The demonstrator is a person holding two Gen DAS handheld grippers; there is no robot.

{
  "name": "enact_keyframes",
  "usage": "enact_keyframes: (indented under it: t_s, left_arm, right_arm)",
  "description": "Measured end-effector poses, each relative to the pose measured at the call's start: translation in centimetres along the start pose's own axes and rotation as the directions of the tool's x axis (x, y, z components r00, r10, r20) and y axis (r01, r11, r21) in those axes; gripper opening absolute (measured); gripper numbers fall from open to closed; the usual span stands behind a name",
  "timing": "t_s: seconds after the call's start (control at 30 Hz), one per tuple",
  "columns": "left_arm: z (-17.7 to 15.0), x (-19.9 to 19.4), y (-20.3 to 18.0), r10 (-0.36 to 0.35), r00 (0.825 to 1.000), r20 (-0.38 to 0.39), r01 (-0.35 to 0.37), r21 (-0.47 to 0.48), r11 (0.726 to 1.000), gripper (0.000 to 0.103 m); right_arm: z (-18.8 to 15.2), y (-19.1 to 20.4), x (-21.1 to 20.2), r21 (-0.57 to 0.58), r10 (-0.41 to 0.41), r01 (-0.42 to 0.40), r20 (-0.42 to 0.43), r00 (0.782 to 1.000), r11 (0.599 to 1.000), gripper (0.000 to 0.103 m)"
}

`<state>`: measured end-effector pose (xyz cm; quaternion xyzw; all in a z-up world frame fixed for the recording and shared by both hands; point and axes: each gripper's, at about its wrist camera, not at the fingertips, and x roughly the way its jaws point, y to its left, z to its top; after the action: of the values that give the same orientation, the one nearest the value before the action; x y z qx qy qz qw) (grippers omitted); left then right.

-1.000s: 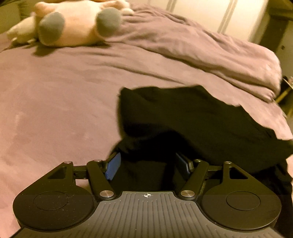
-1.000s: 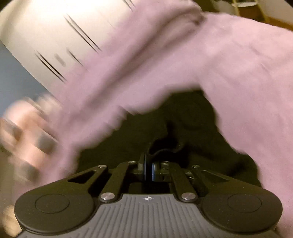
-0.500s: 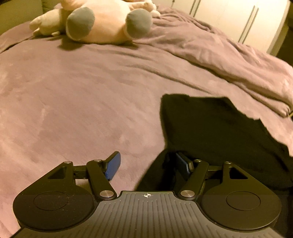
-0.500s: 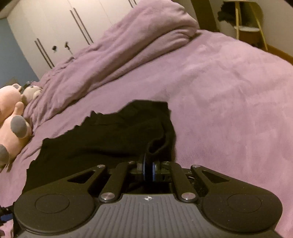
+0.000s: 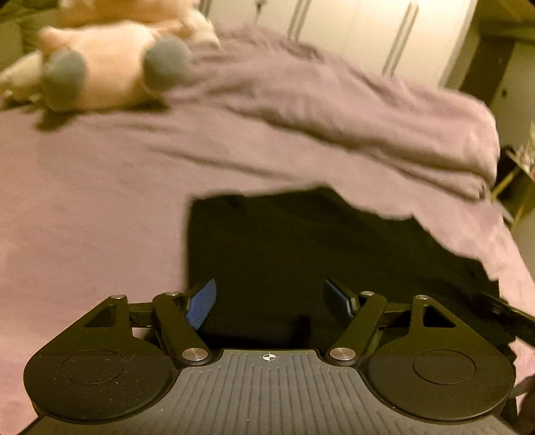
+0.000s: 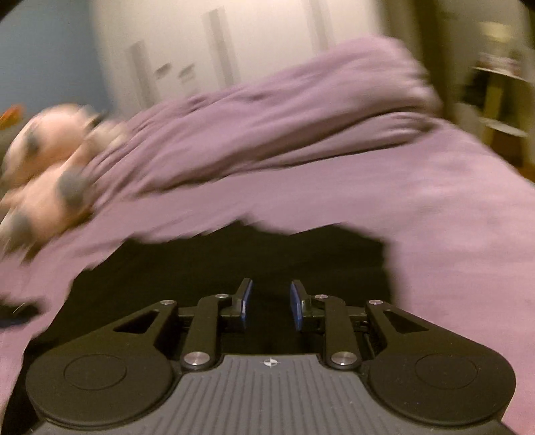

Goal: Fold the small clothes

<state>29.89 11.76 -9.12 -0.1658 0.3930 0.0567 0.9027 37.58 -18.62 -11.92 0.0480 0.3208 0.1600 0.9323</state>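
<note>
A black garment (image 5: pixel 301 247) lies flat on the purple bed cover (image 5: pixel 87 200), its left edge straight and its far edge uneven. My left gripper (image 5: pixel 271 299) is open wide and empty over the garment's near left part. In the right wrist view the same black garment (image 6: pixel 234 264) lies spread ahead. My right gripper (image 6: pixel 271 301) is open a little and empty, just above the garment's near edge. Both views are blurred.
A pink plush toy with grey feet (image 5: pixel 110 63) lies at the far left of the bed; it also shows in the right wrist view (image 6: pixel 46 177). A bunched purple duvet (image 5: pixel 351 97) runs along the far side. White wardrobe doors (image 5: pixel 367 30) stand behind. A small yellow side table (image 5: pixel 518 177) stands right of the bed.
My right gripper was shut on a fold of the black garment and has now let go and opened. My left gripper stayed open and shifted right over the garment, which now lies flat.
</note>
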Motion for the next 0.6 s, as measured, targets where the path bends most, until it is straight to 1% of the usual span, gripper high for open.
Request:
enact_keyframes:
  t_s: [0.03,0.07,0.17,0.2,0.23,0.27,0.33,0.43,0.47,0.53,0.57,0.6]
  left_arm:
    - [-0.2,0.9,-0.6,0.003,1.000,-0.026,-0.003,0.010,1.000,0.076]
    - [-0.5,1.6,-1.0,0.017,0.999,-0.035,-0.016,0.025,1.000,0.076]
    - [-1.7,2.5,-2.4,0.067,0.998,-0.014,-0.064,0.159,0.985,0.077]
    - [-2.1,2.3,-2.5,0.067,0.998,-0.001,-0.065,0.184,0.981,0.077]
    - [-2.3,2.2,-2.3,0.058,0.998,0.005,-0.058,0.197,0.979,0.077]
    - [-2.4,2.2,-2.0,0.053,0.999,0.007,-0.053,0.199,0.979,0.079]
    - [-2.5,2.0,-1.5,0.035,0.999,0.005,-0.036,0.192,0.981,0.079]
    - [-2.6,1.6,-1.4,0.033,0.999,0.005,-0.034,0.201,0.979,0.079]
    - [-2.7,1.6,-1.4,0.033,0.999,0.005,-0.033,0.209,0.977,0.079]
    - [-2.8,1.5,-1.3,0.026,1.000,0.001,-0.026,0.220,0.975,0.079]
    - [-2.8,1.4,-1.2,0.022,1.000,-0.001,-0.021,0.225,0.974,0.079]
    - [-2.7,1.5,-1.1,0.019,1.000,-0.003,-0.017,0.226,0.974,0.079]
  right_arm:
    - [-0.2,0.9,0.5,-0.030,0.023,-0.023,-0.012,1.000,0.999,0.023]
    - [-0.4,2.1,1.5,-0.057,0.045,-0.047,-0.033,0.998,0.997,0.023]
    - [-1.1,3.4,3.6,-0.052,0.096,-0.103,-0.114,0.989,0.993,0.023]
    - [-1.6,3.7,4.4,-0.055,0.113,-0.122,-0.150,0.982,0.991,0.023]
    - [-2.3,4.0,4.5,-0.074,0.111,-0.125,-0.164,0.980,0.989,0.023]
    - [-2.9,4.1,4.5,-0.111,0.110,-0.128,-0.159,0.981,0.986,0.024]
    - [-3.7,4.2,3.7,-0.154,0.121,-0.142,-0.139,0.983,0.978,0.024]
    - [-4.1,3.9,3.0,-0.211,0.128,-0.157,-0.144,0.981,0.965,0.025]
    - [-4.1,3.9,3.0,-0.233,0.122,-0.154,-0.145,0.982,0.960,0.027]
    - [-4.0,4.1,2.7,-0.275,0.106,-0.143,-0.145,0.984,0.951,0.034]
    - [-3.8,4.1,2.6,-0.292,0.093,-0.132,-0.143,0.985,0.947,0.042]
    - [-3.7,3.6,2.3,-0.300,0.082,-0.120,-0.138,0.987,0.946,0.047]
